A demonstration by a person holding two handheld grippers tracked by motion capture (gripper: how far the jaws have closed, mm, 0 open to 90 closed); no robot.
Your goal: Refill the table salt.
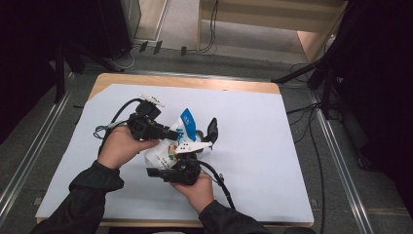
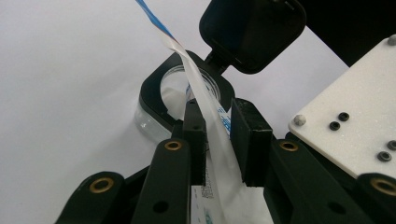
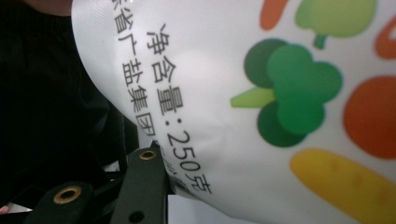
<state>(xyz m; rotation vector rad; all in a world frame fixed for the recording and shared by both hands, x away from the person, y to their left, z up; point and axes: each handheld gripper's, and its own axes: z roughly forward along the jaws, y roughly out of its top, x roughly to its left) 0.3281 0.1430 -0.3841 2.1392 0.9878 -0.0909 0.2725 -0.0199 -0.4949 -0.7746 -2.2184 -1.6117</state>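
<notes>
A white bag printed with vegetables, blue along its top, is held up over the middle of the table between both grippers. My left gripper comes in from the left and is shut on the bag's upper strip, which runs between its pads. My right gripper is shut on the bag's lower part from below. In the right gripper view the bag hangs close before the camera, with one finger against its edge and the other hidden. Beyond the bag stands a clear jar with a black rim and an open black lid.
The jar's lid stands upright just right of the bag. A pale sheet covers the wooden table, with free room to the right and front left. Cables and black stands lie on the floor behind and to the right.
</notes>
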